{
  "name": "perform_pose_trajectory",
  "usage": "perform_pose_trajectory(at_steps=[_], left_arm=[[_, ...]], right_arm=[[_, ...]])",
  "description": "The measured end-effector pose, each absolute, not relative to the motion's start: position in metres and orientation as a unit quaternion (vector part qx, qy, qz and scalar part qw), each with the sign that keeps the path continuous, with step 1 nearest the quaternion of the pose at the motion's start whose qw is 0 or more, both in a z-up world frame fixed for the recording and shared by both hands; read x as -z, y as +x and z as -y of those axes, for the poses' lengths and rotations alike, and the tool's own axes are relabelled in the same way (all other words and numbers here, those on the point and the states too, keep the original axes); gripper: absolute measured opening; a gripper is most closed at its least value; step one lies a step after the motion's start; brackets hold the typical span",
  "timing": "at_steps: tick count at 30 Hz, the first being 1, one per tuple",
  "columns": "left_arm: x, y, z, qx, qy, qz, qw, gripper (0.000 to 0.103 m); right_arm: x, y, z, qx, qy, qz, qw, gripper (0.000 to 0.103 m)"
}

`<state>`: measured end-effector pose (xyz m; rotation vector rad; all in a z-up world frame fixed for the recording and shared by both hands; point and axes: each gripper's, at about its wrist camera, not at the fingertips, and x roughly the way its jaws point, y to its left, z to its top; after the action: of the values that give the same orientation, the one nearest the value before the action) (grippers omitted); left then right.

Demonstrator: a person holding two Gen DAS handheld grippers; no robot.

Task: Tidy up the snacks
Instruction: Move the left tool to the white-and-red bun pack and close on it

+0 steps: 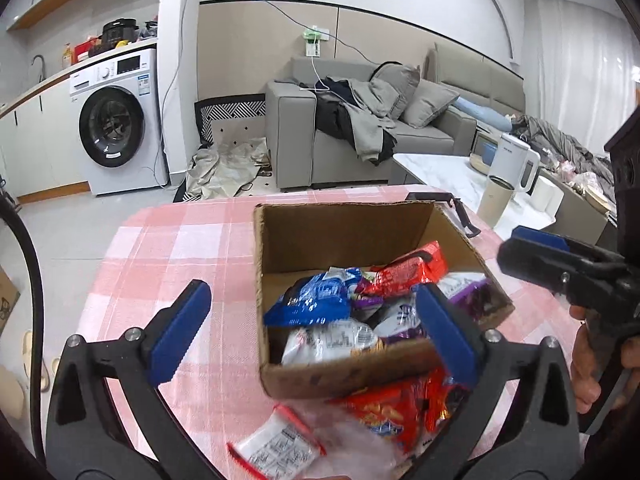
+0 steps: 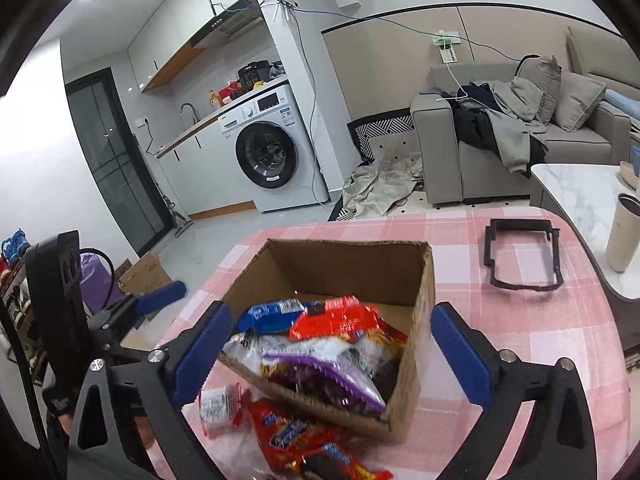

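An open cardboard box (image 1: 344,224) (image 2: 344,268) stands on the pink checked table and holds several snack packets: blue (image 1: 312,304) (image 2: 272,312), red (image 1: 408,268) (image 2: 336,318), white and purple (image 2: 336,380). In front of the box lie a red packet (image 1: 388,412) (image 2: 296,436) and a small white packet with red edges (image 1: 276,448) (image 2: 220,404). My left gripper (image 1: 316,336) is open and empty, above the box's near wall. My right gripper (image 2: 332,356) is open and empty over the box's near corner; it also shows at the right of the left wrist view (image 1: 560,260).
A black rectangular frame (image 2: 520,258) lies on the table right of the box. A beige tumbler (image 2: 624,236) and a white kettle (image 1: 516,164) stand on a marble side table (image 2: 576,188). A grey sofa (image 2: 520,152) and a washing machine (image 2: 268,148) are behind.
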<state>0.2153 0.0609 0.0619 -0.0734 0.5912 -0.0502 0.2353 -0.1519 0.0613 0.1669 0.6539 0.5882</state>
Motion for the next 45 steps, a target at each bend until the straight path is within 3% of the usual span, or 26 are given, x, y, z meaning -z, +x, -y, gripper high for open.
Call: perform_pose_trajectory(at_steps=[21,45], left_arm=[[-0.046,0.100,-0.062,0.009,-0.024,-0.302,0.953,0.102],[-0.020,0.101,-0.051,0.004,-0.014,-0.344,0.939,0.102]], right_arm=[[-0.040,0.163,0.170,-0.261,0.058,-0.347,0.899,0.103],[0.010,0.152,0.155,-0.267,0.027,-0.412,0.871,0.103]])
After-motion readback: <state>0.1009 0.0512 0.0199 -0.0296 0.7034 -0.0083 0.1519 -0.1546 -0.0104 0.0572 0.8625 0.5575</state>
